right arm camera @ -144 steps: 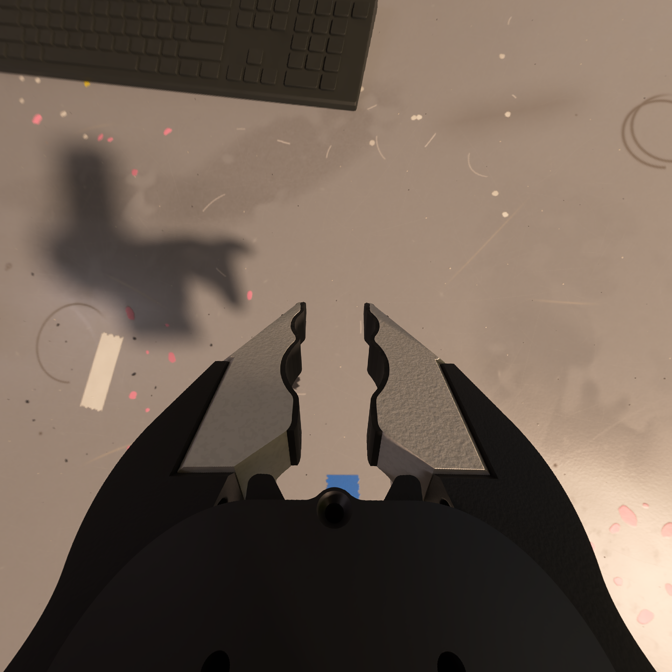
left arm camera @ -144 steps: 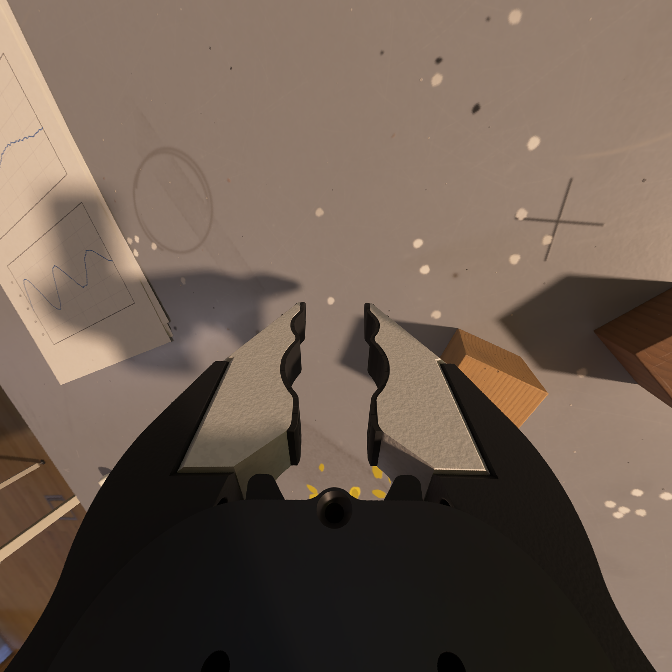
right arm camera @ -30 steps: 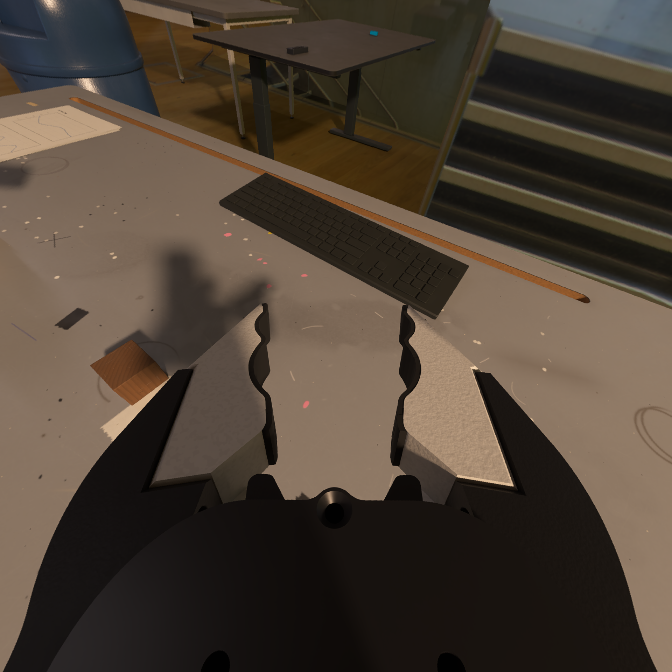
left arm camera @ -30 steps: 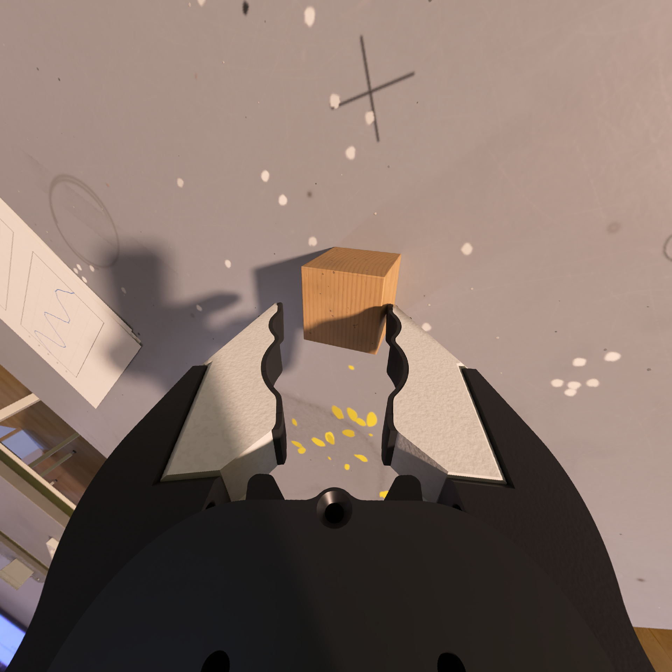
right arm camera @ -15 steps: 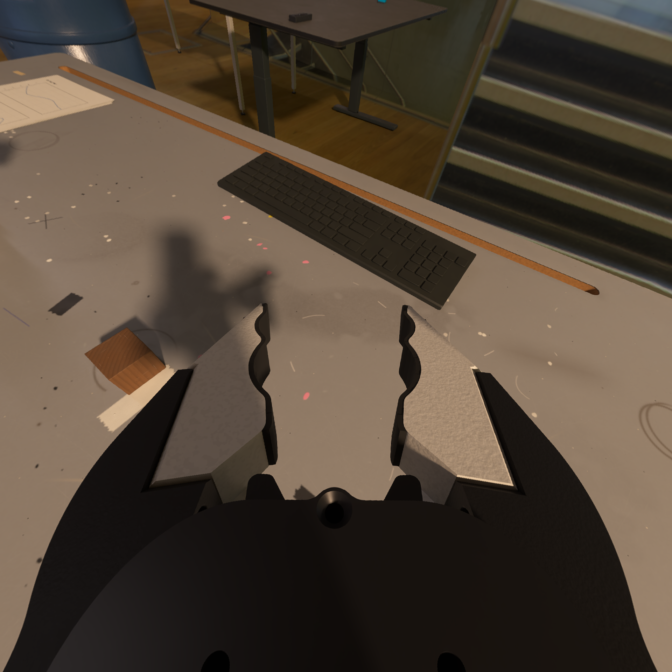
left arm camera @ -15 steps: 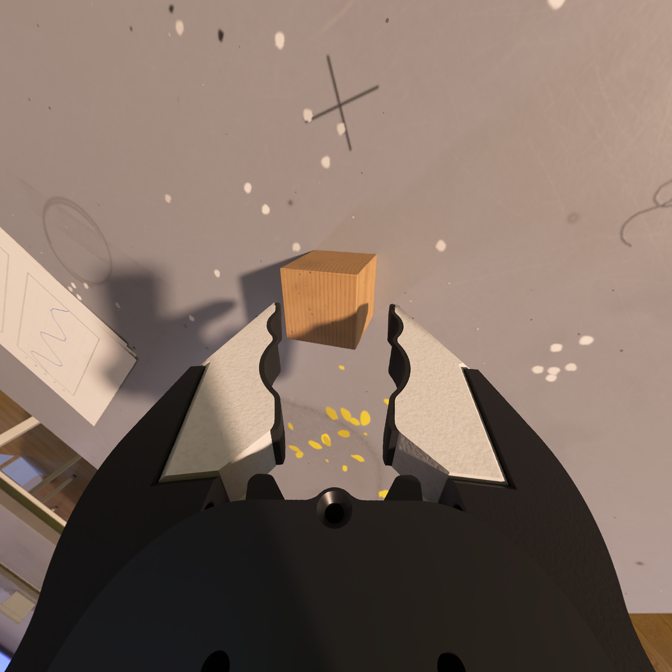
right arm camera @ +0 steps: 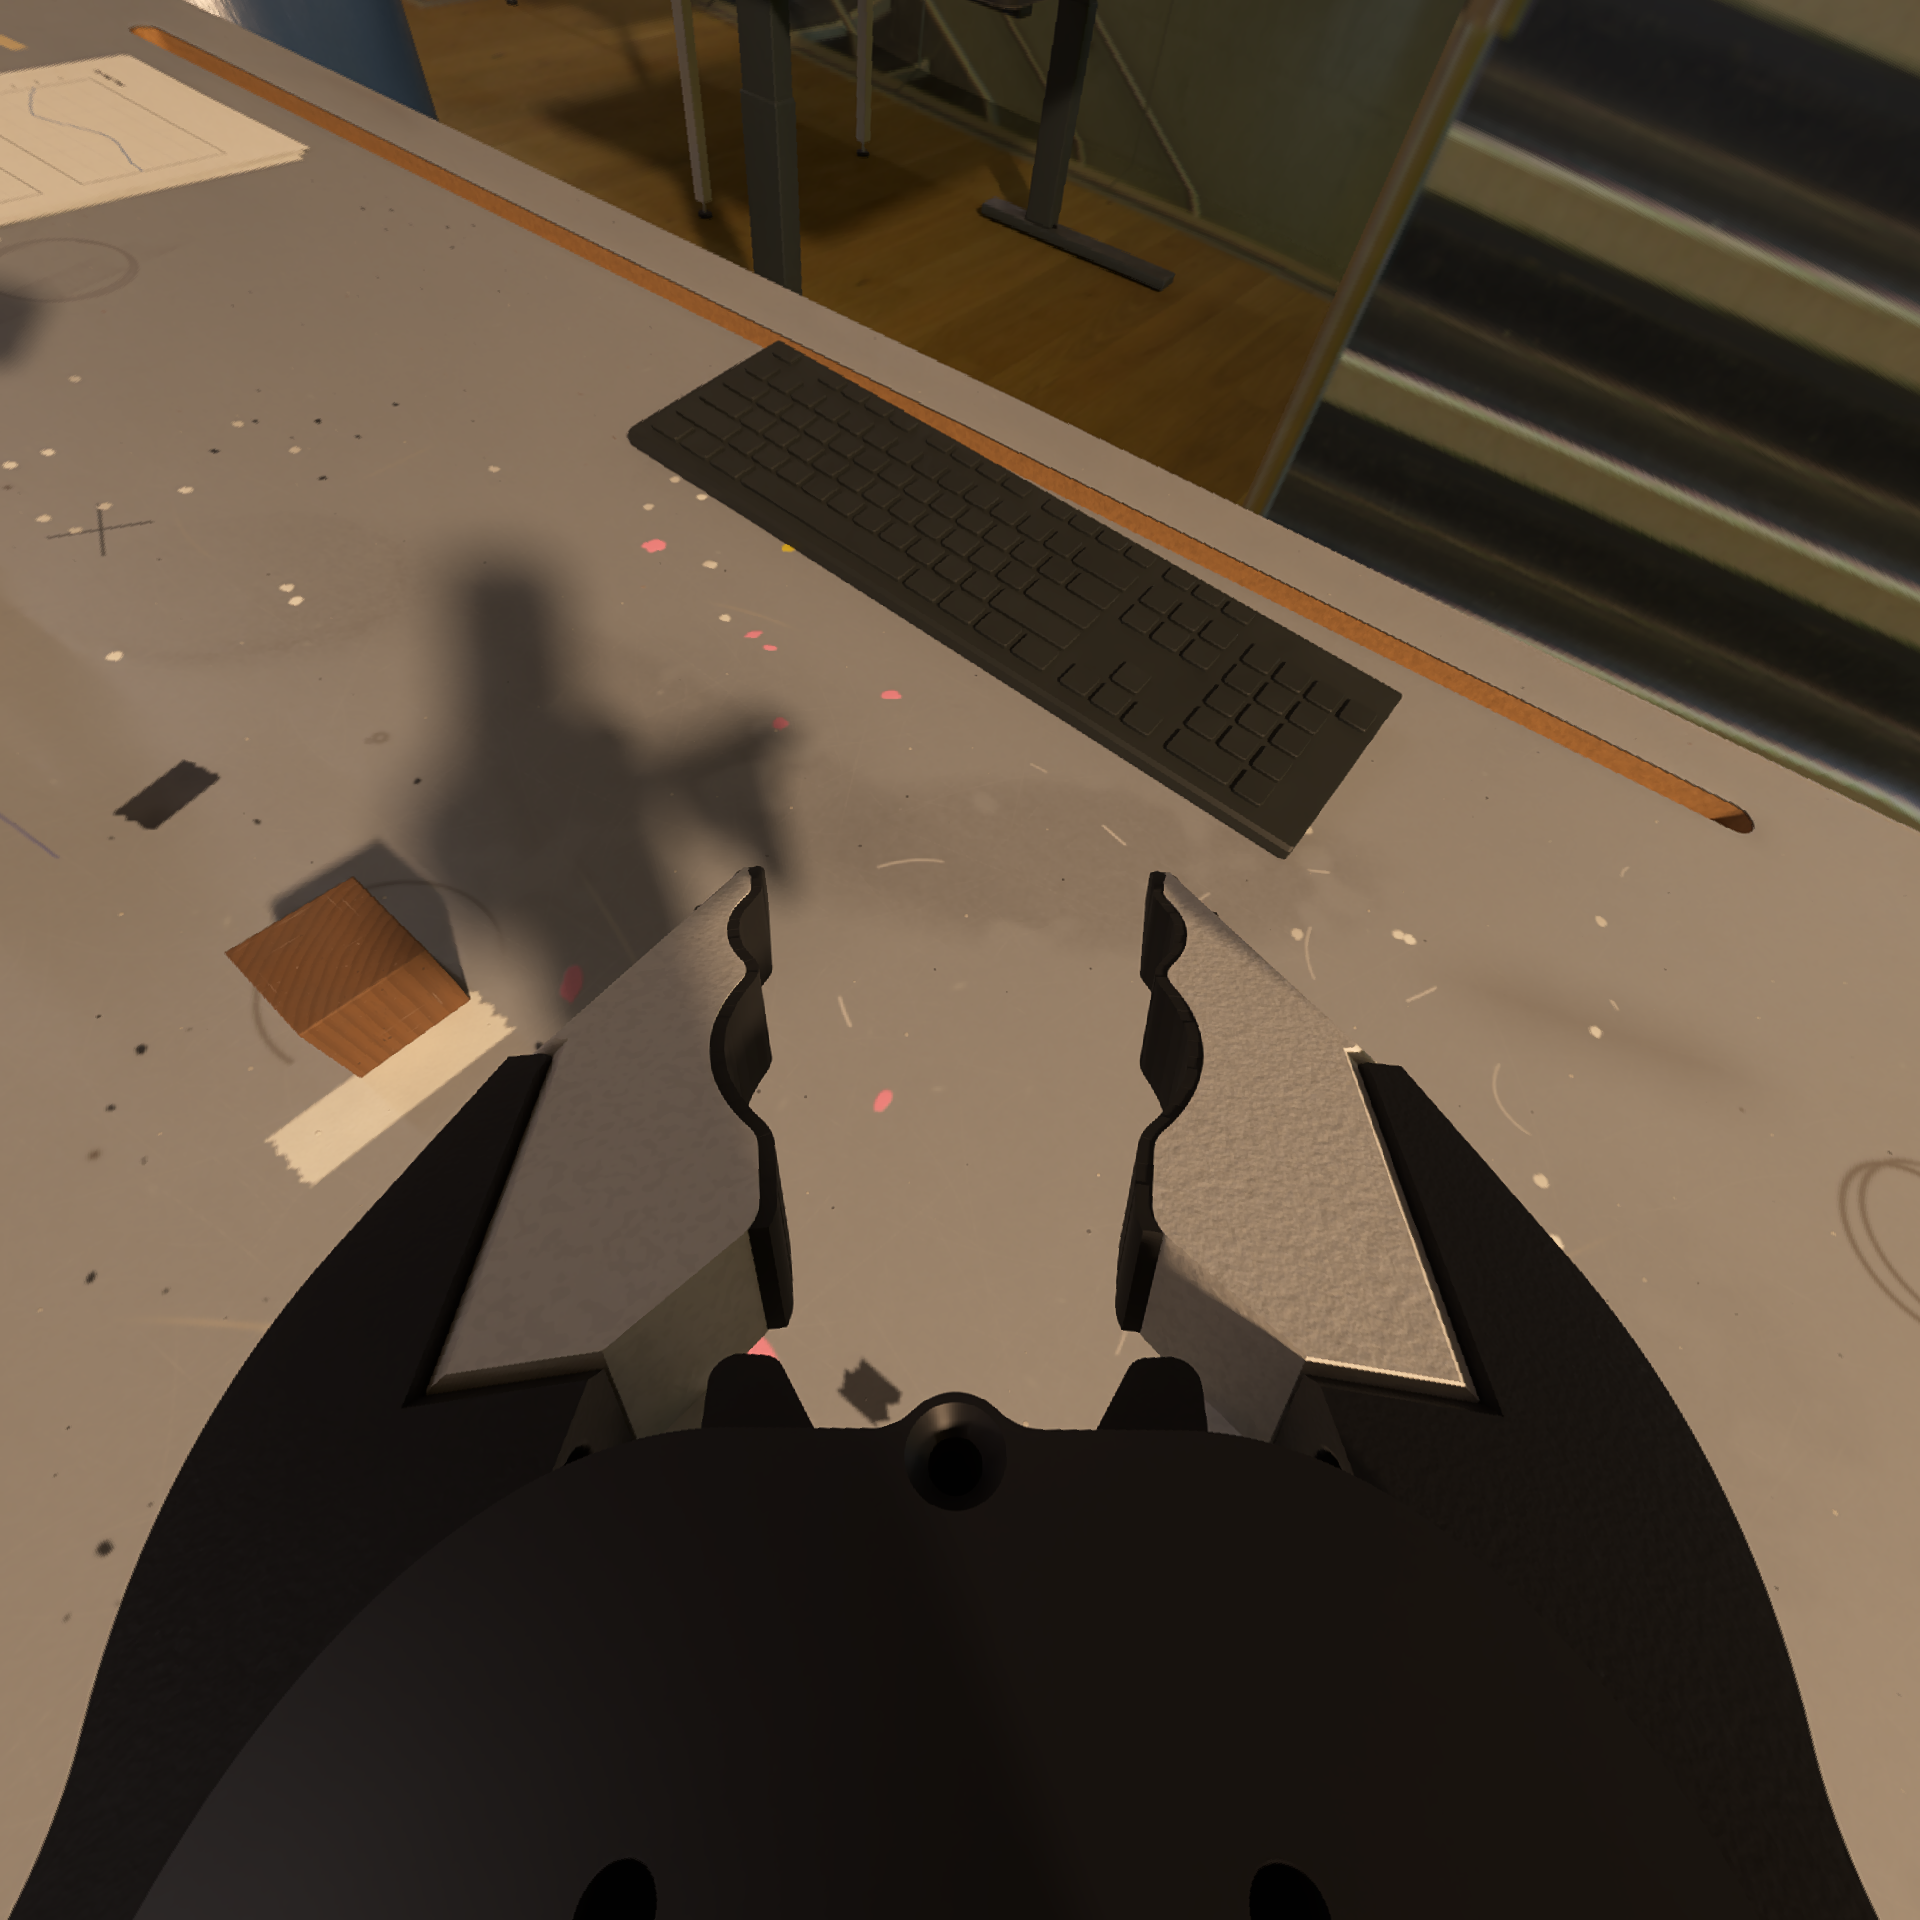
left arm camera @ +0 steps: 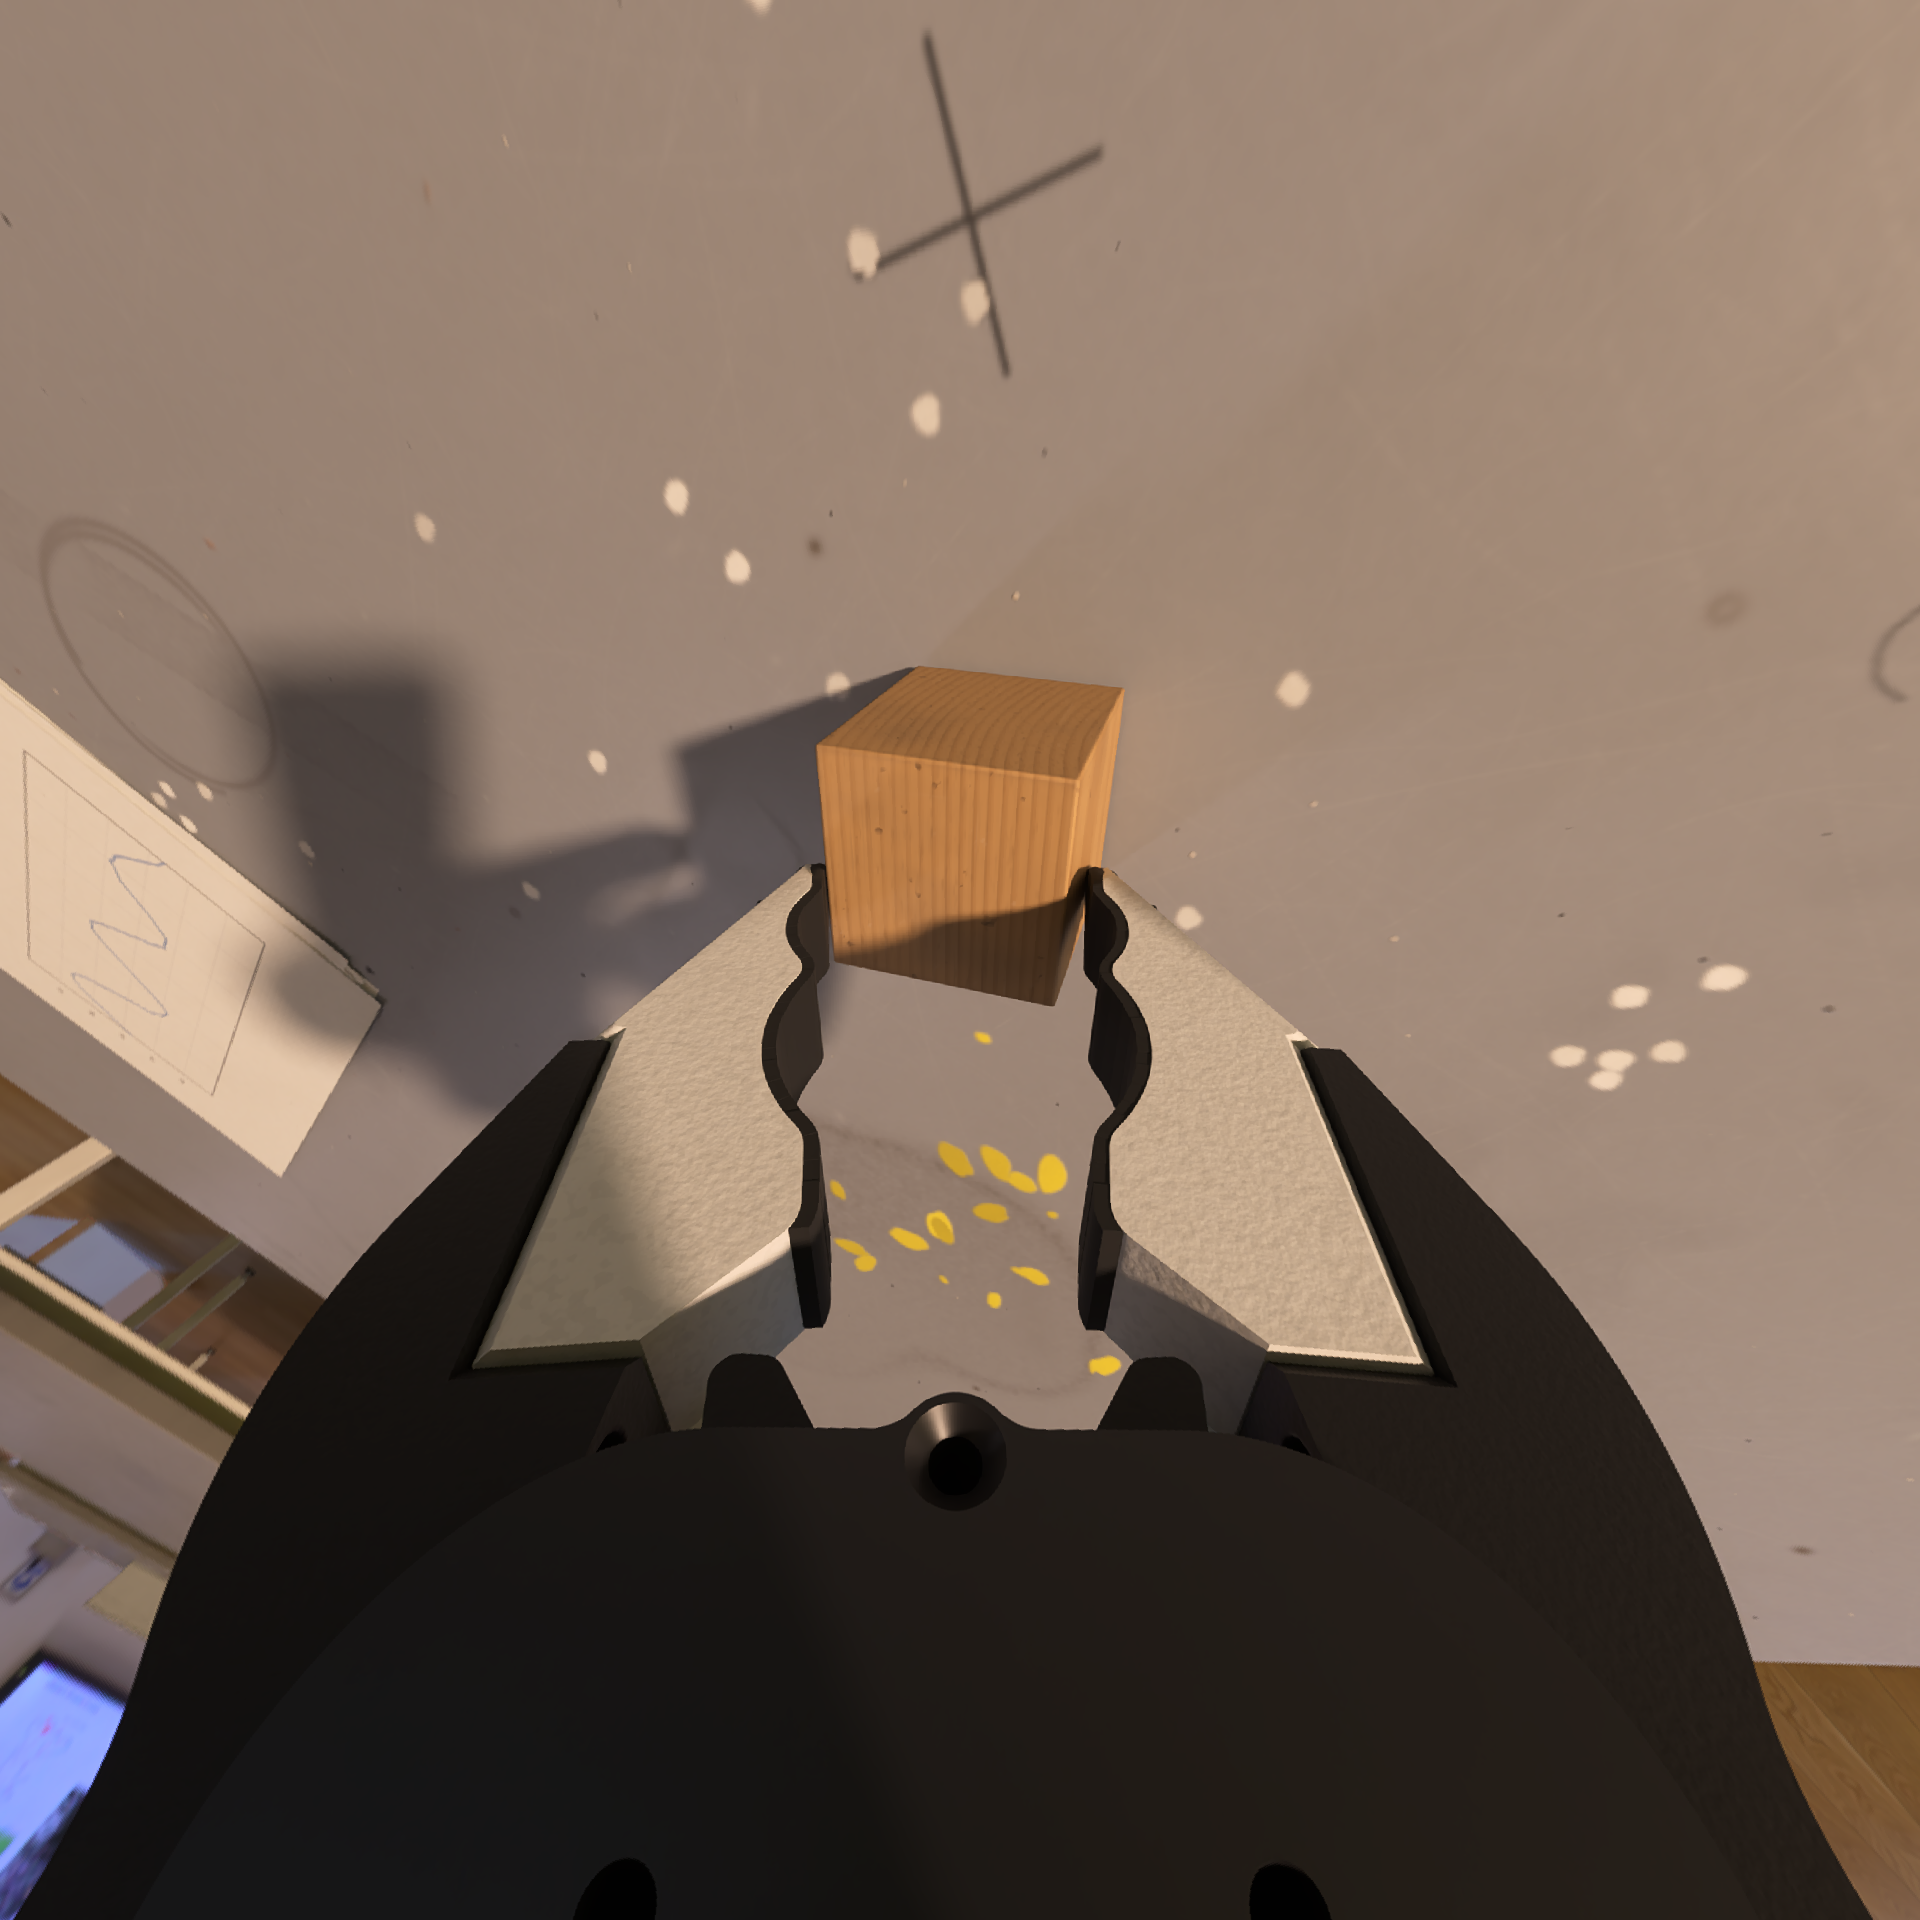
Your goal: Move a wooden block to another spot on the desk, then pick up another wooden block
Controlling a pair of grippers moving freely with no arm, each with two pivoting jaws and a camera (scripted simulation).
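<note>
A light wooden block [left arm camera: 961,831] stands on the grey desk [left arm camera: 1455,468] in the left wrist view. My left gripper [left arm camera: 951,894] has its fingertips [left arm camera: 1153,966] against the block's two near side edges, shut on it. I cannot tell whether the block is off the desk. A darker wooden block [right arm camera: 348,971] lies on the desk in the right wrist view, on the end of a cream tape strip [right arm camera: 384,1101]. My right gripper [right arm camera: 951,883] is open and empty above the desk, with the dark block to the left of its left finger.
A black keyboard [right arm camera: 1018,582] lies ahead of the right gripper near the desk's far edge. A sheet with graphs [left arm camera: 135,935] lies left of the left gripper, also in the right wrist view [right arm camera: 114,135]. A drawn cross [left arm camera: 971,213] lies beyond the light block.
My left gripper has moved forward so the light block sits between its fingertips, and the jaws have narrowed onto it. My right gripper has dipped toward the desk, still open.
</note>
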